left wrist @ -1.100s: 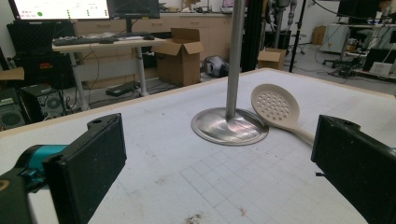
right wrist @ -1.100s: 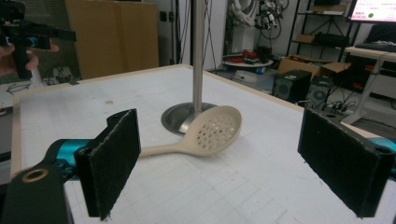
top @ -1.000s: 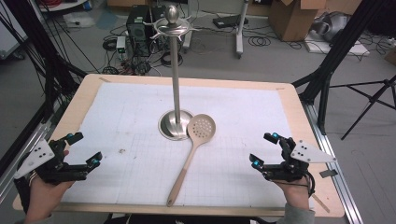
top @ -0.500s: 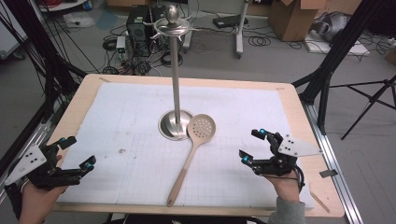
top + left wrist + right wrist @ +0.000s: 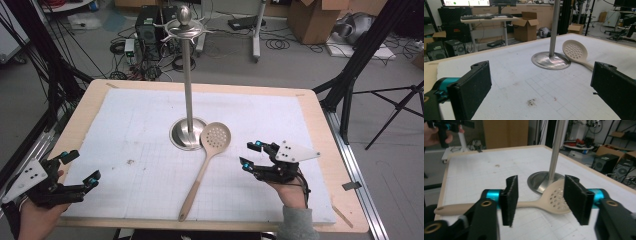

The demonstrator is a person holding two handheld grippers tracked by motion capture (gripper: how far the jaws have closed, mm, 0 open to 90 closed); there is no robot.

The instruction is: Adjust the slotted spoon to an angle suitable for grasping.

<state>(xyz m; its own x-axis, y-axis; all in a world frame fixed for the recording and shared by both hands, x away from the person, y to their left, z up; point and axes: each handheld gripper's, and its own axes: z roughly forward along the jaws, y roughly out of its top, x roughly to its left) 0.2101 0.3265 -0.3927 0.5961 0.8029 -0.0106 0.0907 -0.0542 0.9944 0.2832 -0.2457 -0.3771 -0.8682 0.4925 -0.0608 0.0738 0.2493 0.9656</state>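
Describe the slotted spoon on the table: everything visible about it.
The slotted spoon is beige, plastic by its look, with a round perforated bowl and a long straight handle that widens slightly toward its rounded end. It lies flat on the white gridded mat, bowl toward the far side and resting at the edge of the steel stand's round base, handle running back toward the near edge. The right hand-held gripper sits beside the handle with jaws apart, which have just been closing; nothing is between them.
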